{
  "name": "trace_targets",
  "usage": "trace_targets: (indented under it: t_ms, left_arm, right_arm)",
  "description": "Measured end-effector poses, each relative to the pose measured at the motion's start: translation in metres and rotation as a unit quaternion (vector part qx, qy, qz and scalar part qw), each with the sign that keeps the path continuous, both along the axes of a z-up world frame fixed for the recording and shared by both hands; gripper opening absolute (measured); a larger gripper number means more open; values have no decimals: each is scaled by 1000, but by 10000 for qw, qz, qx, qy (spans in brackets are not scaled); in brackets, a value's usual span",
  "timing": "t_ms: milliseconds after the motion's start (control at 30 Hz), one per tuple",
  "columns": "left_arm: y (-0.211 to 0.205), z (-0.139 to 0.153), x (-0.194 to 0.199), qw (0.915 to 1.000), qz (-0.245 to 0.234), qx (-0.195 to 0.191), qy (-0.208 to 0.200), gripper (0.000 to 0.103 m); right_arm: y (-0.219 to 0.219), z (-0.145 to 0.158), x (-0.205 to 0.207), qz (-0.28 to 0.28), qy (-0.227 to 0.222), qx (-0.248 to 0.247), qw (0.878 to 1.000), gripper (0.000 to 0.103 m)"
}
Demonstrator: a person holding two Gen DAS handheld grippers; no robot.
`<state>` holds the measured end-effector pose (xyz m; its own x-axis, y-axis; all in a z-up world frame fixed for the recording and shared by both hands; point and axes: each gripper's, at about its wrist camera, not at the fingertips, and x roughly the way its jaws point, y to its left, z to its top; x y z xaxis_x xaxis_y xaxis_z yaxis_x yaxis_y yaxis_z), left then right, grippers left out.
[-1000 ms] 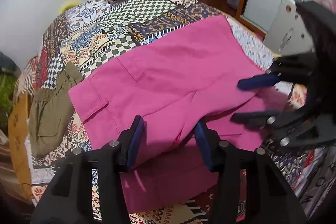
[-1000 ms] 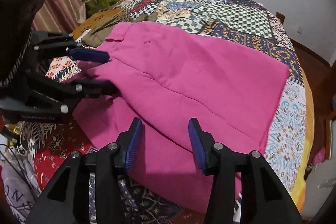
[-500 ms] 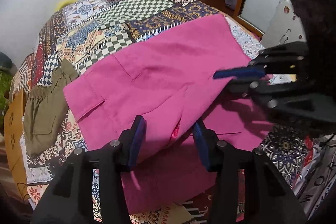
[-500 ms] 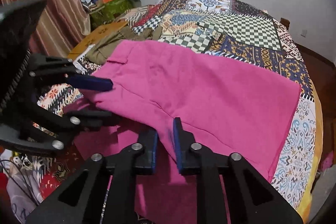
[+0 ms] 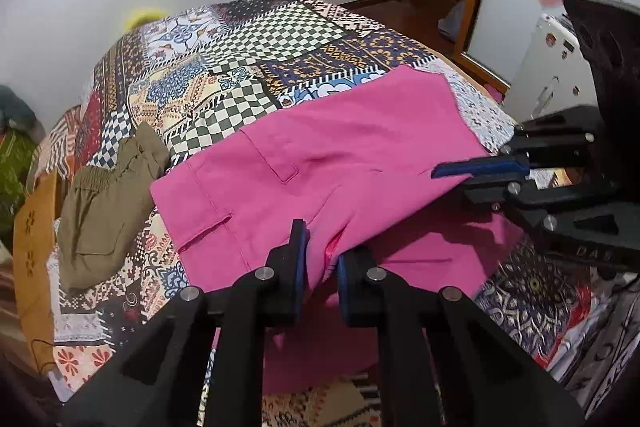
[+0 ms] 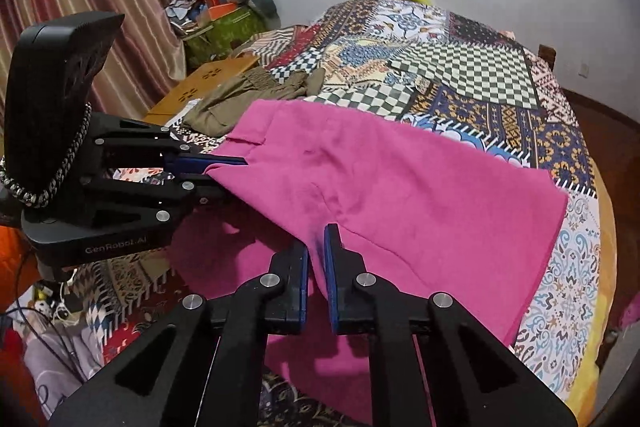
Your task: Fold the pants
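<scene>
While the pink pants (image 5: pixel 344 163) lie across the bed's (image 5: pixel 280 39) near edge, part draped over it, your left gripper (image 5: pixel 320 259) is clamped on a lifted fold near the waistband. Your right gripper (image 6: pixel 316 259) pinches the same raised edge further toward the leg. A second ago both sets of fingers stood spread over the cloth; now both are clenched. Olive shorts (image 5: pixel 104 203) sit at the bed's left edge.

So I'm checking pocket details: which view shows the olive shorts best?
The left wrist view: the olive shorts lie nearly whole there, elastic waistband and side pocket visible. The right wrist view shows only a foreshortened part, its near edge behind the pink pants.
</scene>
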<state>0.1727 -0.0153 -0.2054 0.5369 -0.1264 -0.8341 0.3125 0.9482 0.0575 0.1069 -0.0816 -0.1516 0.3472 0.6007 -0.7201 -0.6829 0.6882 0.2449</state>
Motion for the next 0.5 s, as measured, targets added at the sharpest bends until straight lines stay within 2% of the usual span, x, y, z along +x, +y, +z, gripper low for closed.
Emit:
trace_targets:
  t_ms: [500]
  left_arm:
    - [-12, -11, -35, 9996, -171, 9, 207, 13]
  right_arm:
    - [-3, -11, -30, 140, 157, -232, 9995, 7]
